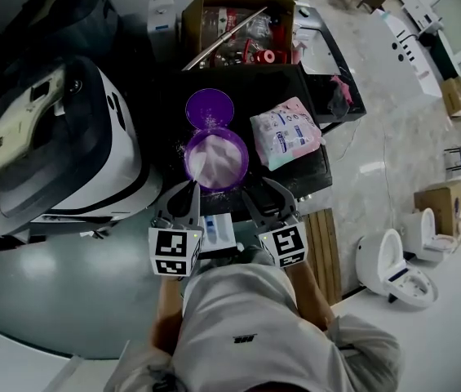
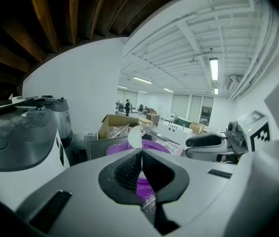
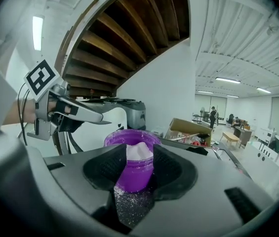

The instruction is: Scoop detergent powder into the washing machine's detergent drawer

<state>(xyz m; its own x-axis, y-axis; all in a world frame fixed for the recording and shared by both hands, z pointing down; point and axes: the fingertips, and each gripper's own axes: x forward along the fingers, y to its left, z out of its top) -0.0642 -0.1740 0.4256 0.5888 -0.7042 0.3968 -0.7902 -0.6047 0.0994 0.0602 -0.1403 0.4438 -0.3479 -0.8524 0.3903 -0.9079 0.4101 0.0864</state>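
Right tongs (image 3: 139, 156) clamp the round purple plastic powder tub (image 1: 216, 158). Left tongs (image 2: 140, 154) pinch what looks like a thin white scoop (image 2: 135, 137), nearer the white washing machine (image 1: 59, 137) off left.

Non-task stuff, head view: open cardboard box (image 1: 238, 23) w/ misc clutter, top centre. Black table (image 1: 283, 84) mid-frame. Black bag (image 1: 59, 6) upper left. Wooden slat board (image 1: 325, 247) lower right. White dock-like unit (image 1: 393, 268) right side, brown box (image 1: 446, 198) above it.

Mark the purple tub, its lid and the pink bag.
Tub (image 3: 134, 174): right gripper view, purple wall below the powder.
Lid (image 1: 210, 107): head view, its middle.
Bag (image 1: 285, 133): head view, its printed face.
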